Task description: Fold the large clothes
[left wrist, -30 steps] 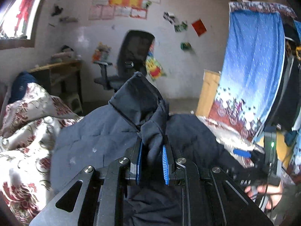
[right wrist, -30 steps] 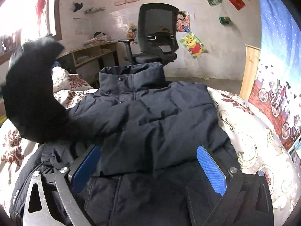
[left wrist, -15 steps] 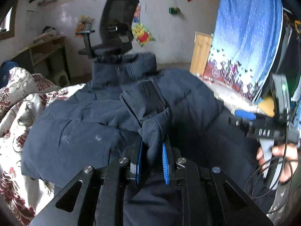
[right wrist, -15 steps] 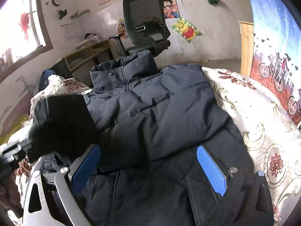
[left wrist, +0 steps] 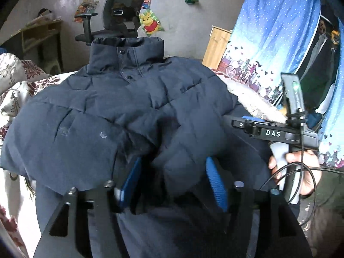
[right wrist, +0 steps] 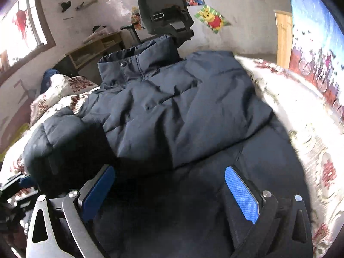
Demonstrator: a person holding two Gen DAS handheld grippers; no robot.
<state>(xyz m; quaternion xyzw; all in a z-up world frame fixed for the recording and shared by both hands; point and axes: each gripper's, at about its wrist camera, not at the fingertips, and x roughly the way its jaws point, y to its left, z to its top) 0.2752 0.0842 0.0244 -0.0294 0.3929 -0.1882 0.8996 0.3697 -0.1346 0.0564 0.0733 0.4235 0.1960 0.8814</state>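
Left wrist view: your left gripper [left wrist: 172,178] and right gripper [right wrist: 169,191] are both spread open, holding nothing; jacket [left wrist: 129,107] sleeves lie folded across, body fold remains.

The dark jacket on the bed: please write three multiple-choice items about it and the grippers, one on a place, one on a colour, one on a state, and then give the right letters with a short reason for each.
1. Where does the jacket lie?
A. on the floral bedcover
B. on the office chair
C. on the wooden desk

2. What colour are the pads of the right gripper?
A. red
B. blue
C. green

3. How does the left gripper stand?
A. shut on the collar
B. shut on nothing
C. open, with sleeve fabric between its fingers

Answers:
1 A, the bedcover shows around the jacket on both sides, and the office chair stands behind it.
2 B, both pads are bright blue in the right wrist view.
3 C, the blue fingers are wide apart and do not pinch the puffy fabric.
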